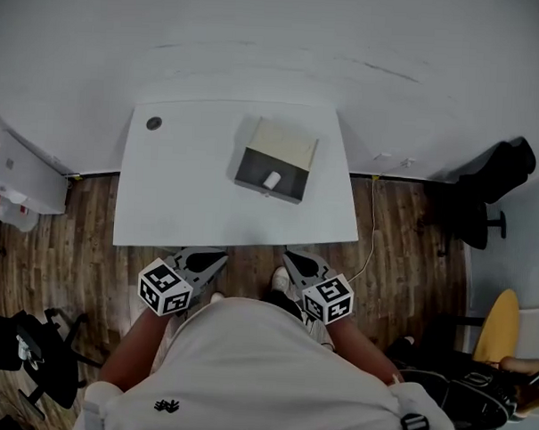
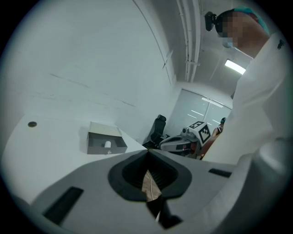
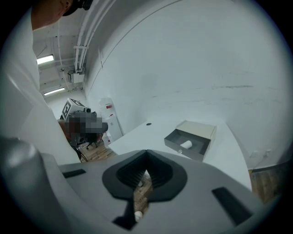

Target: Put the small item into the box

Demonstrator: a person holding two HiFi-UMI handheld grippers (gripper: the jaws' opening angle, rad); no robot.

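A small box (image 1: 287, 141) with a beige top and a dark open tray lies on the white table (image 1: 185, 201), right of centre. The small white item (image 1: 272, 179) lies inside the tray. It also shows in the left gripper view as the item (image 2: 108, 144) inside the box (image 2: 98, 137), and in the right gripper view as the item (image 3: 186, 144) inside the box (image 3: 201, 130). My left gripper (image 1: 221, 257) and right gripper (image 1: 288, 254) hang close to my body, just short of the table's front edge. Both are shut and hold nothing.
A dark round grommet (image 1: 154, 123) sits at the table's far left corner. A white cabinet (image 1: 21, 177) stands to the left, a black chair (image 1: 495, 186) and a yellow chair (image 1: 502, 325) to the right. A cable (image 1: 372, 225) runs down over the wooden floor.
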